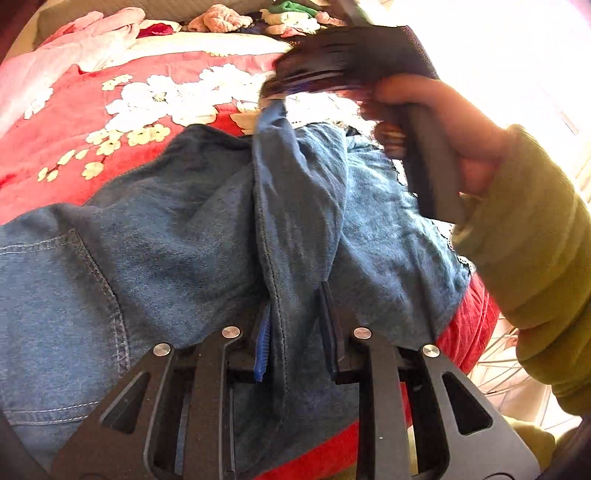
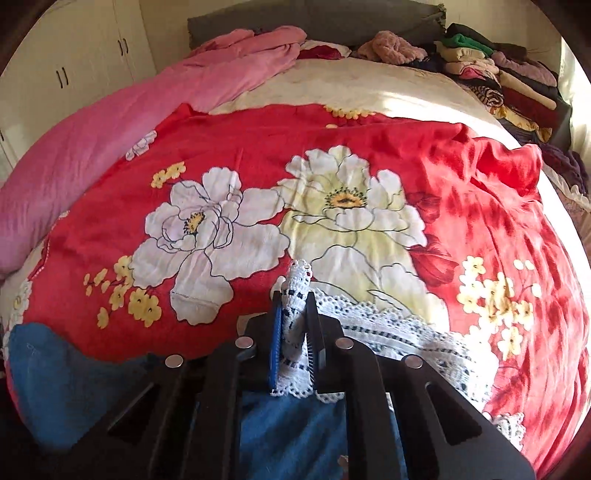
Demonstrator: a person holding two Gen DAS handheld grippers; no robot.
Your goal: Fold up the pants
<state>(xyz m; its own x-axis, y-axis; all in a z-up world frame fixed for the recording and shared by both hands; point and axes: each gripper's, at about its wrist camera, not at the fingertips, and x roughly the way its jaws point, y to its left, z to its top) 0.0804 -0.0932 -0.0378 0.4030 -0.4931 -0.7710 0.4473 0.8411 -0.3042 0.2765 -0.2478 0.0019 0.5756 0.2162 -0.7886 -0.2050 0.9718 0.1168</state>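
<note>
Blue denim pants (image 1: 184, 229) lie on a red floral bedspread (image 1: 55, 147). In the left wrist view my left gripper (image 1: 297, 332) has its jaws around a raised fold of the denim along a stitched seam. My right gripper (image 1: 291, 88), blurred by motion and held by a hand in an olive sleeve, lifts the far end of that fold. In the right wrist view my right gripper (image 2: 295, 343) is shut on the white lace hem (image 2: 297, 295) of the pants, with denim (image 2: 295, 424) hanging beneath it.
The bedspread (image 2: 332, 140) covers the bed. A pink blanket (image 2: 92, 140) lies along the left side. Piles of folded clothes (image 2: 498, 77) sit at the far right corner by a grey headboard (image 2: 314, 18). White cupboards (image 2: 74, 66) stand at the left.
</note>
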